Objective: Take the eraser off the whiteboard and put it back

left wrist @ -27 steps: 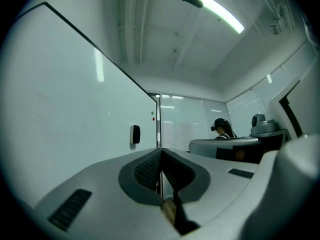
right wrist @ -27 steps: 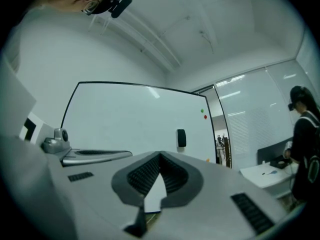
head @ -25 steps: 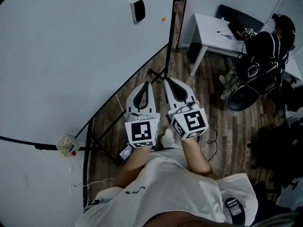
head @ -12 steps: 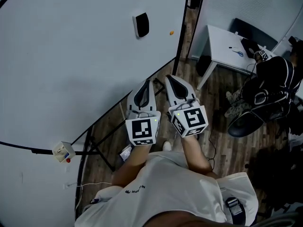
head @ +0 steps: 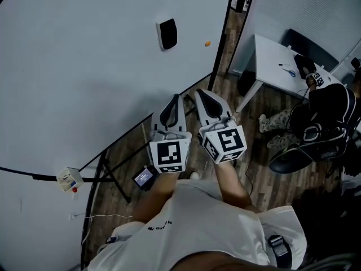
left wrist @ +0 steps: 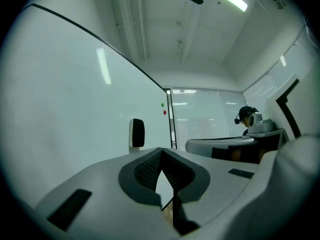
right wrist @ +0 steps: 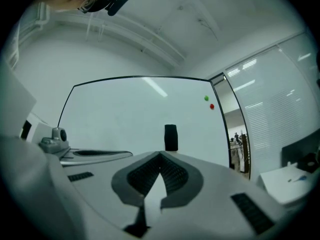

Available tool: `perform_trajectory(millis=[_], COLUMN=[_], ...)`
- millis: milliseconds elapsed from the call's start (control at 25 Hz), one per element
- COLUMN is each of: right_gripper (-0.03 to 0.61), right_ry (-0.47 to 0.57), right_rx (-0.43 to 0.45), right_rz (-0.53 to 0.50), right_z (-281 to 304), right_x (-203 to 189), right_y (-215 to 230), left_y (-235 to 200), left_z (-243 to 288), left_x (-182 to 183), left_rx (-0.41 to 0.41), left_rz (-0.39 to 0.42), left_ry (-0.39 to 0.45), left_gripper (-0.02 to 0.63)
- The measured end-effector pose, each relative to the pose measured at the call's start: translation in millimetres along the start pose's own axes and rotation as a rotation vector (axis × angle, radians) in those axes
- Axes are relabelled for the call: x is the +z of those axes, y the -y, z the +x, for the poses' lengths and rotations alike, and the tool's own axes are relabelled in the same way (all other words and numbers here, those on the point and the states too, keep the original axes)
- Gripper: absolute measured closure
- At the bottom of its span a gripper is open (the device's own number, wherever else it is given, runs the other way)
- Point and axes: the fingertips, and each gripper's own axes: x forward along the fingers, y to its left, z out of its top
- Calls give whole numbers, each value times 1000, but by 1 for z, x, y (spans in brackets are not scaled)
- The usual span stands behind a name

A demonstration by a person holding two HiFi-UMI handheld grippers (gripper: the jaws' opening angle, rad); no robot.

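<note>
Right gripper (head: pixel 201 95) clenched on nothing, left gripper (head: pixel 175 99) the same. The eraser (head: pixel 167 34) sits on the whiteboard (head: pixel 84 78), well ahead. I'd open one gripper early and approach squarely.

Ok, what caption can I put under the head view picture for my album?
Left tool and right tool, both shut and empty, point toward the eraser on the whiteboard.

The whiteboard (head: pixel 84 66) is showing plain white inside a thin black frame. The eraser (head: pixel 166 34) on it is showing black with a pale edge. The left claw (head: pixel 176 97) and right claw (head: pixel 198 93) are wearing white shells, dark ribbed pads (right wrist: pixel 143 176) and cubes (head: pixel 169 157) patterned in black-and-white squares. The floor (head: pixel 265 179) is showing brown wood planks.
</note>
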Motion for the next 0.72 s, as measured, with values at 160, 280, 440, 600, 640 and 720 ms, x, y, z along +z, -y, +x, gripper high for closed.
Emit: perform_trajectory(millis=[160, 280, 440, 600, 640, 720], right_gripper=[575, 575, 575, 575, 574, 575], right_ry=[-3, -10, -4, -5, -6, -7], right_rx=[-19, -42, -63, -64, -63, -58], right_rz=[6, 10, 14, 9, 9, 11], right_z=[14, 28, 41, 54, 57, 63], right_x=[-4, -7, -4, -3, -4, -5], right_y=[6, 10, 13, 13, 12, 13], left_y=[-7, -18, -28, -32, -33, -34], left_z=[10, 17, 25, 31, 33, 37], left_x=[-2, -4, 0, -2, -4, -4], left_rx=[-18, -35, -59, -80, -83, -89], left_rz=[2, -2, -2, -5, -6, -9], left_ry=[-2, -7, 6, 15, 17, 23], left_gripper=[612, 611, 612, 611, 611, 611])
